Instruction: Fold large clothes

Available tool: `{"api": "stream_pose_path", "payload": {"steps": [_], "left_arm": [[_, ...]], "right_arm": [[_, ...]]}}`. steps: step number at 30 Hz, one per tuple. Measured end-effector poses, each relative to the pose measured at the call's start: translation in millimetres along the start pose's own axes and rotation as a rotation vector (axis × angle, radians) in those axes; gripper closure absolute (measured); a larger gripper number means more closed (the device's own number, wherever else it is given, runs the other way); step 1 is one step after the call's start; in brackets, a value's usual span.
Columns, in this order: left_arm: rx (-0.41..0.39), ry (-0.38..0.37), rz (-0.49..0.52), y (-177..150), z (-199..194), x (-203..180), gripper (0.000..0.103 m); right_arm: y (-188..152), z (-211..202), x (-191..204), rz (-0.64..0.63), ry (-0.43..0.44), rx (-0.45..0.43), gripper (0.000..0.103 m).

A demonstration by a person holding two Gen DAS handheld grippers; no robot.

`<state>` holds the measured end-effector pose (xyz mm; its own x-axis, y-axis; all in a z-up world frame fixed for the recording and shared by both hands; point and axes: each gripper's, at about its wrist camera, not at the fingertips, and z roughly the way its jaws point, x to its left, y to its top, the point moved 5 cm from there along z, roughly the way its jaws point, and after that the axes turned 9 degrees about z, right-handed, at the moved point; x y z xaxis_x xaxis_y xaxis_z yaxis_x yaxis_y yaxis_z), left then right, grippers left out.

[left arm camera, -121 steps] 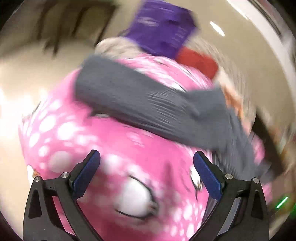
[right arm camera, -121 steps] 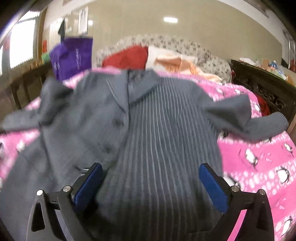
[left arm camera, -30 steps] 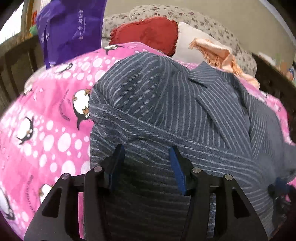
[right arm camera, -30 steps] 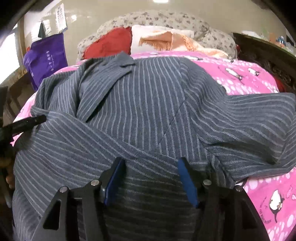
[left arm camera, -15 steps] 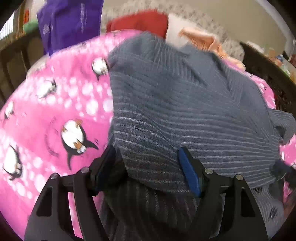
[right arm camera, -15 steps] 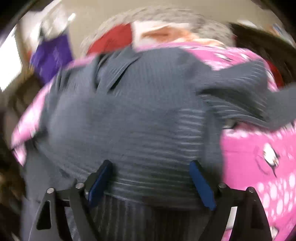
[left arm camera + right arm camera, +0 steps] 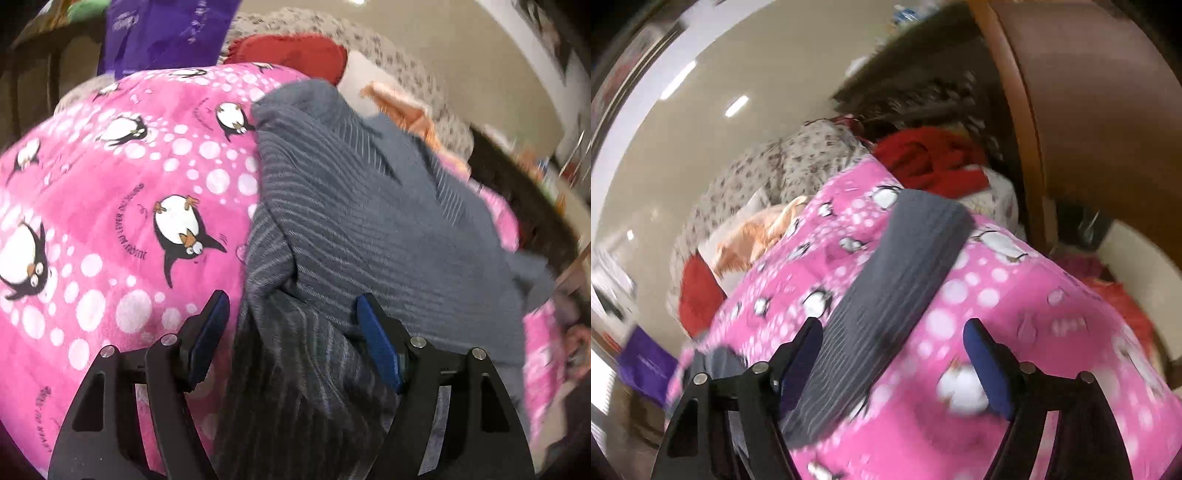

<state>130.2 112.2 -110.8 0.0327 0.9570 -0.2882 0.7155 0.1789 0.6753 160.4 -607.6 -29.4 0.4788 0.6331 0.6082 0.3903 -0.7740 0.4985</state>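
Observation:
A grey striped jacket (image 7: 369,221) lies folded over itself on the pink penguin blanket (image 7: 110,206). My left gripper (image 7: 291,314) hovers open over the jacket's left edge. Dark folded cloth runs between its blue pads (image 7: 376,343) without being pressed. In the right wrist view one grey sleeve (image 7: 905,258) stretches out across the blanket (image 7: 1015,314), away from the camera. My right gripper (image 7: 892,334) is over the near part of that sleeve. Its jaws are closing but still wide, and the sleeve passes beside the left pad (image 7: 801,354) untouched.
Red cushions (image 7: 291,51), an orange-fringed cloth (image 7: 761,232) and a flowered headboard cover (image 7: 798,158) sit at the bed's head. A purple bag (image 7: 162,29) hangs at the left. A wooden bed frame (image 7: 1089,110) and red clothes (image 7: 934,158) border the bed's right side.
Both grippers widened and let go of the folded jacket hem. The left slid toward the jacket's left edge. The right swung fast to the right and rolled, now over the outstretched sleeve.

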Motion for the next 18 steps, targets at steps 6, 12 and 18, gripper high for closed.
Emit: {"api": "stream_pose_path", "payload": {"steps": [6, 12, 18], "left_arm": [[0.004, 0.033, 0.02, 0, 1, -5, 0.031], [0.0, 0.024, 0.009, -1, 2, -3, 0.031], [-0.018, 0.041, -0.011, -1, -5, 1, 0.031]], "right_arm": [[31, 40, -23, 0.055, 0.077, -0.015, 0.035], [34, 42, -7, -0.031, 0.133, -0.042, 0.099], [4, -48, 71, -0.194, 0.32, -0.167, 0.099]]}}
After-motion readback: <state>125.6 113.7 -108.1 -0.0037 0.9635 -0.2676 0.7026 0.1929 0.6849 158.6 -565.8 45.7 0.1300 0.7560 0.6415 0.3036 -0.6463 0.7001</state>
